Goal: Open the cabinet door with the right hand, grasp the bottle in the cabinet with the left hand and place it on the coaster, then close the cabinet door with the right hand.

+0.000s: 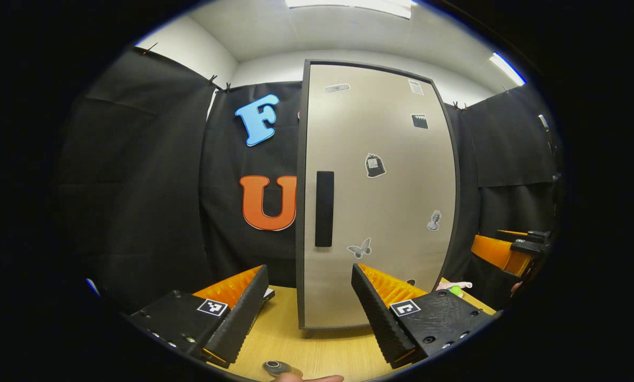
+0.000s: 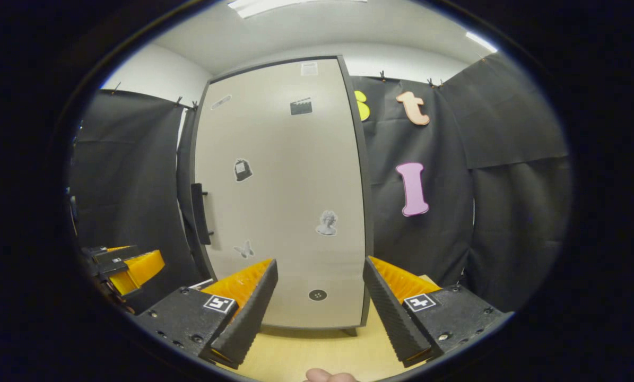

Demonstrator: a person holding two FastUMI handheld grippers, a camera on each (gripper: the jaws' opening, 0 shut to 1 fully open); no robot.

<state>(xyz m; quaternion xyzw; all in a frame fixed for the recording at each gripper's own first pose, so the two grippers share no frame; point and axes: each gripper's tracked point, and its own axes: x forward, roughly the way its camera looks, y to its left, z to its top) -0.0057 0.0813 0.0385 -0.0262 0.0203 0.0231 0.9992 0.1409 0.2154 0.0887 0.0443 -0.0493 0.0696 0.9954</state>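
The tall cabinet (image 1: 385,175) stands on the wooden table (image 1: 274,329), its pale door shut inside a dark frame. A black vertical handle (image 1: 324,208) sits at the door's left edge. My left gripper (image 1: 309,268) hangs open in front of the door's lower part, nothing between its fingers. In the right gripper view the same cabinet door (image 2: 285,201) faces me, with the handle (image 2: 201,213) at its left. My right gripper (image 2: 320,261) is open and empty, close to the door's bottom. The shut door hides the cabinet's inside.
The right gripper (image 1: 513,248) shows at the far right of the left gripper view, and the left gripper (image 2: 128,267) at the far left of the right gripper view. A small dark round thing (image 1: 277,367) lies near the table's front edge. A pink and green item (image 1: 454,288) lies beside the cabinet.
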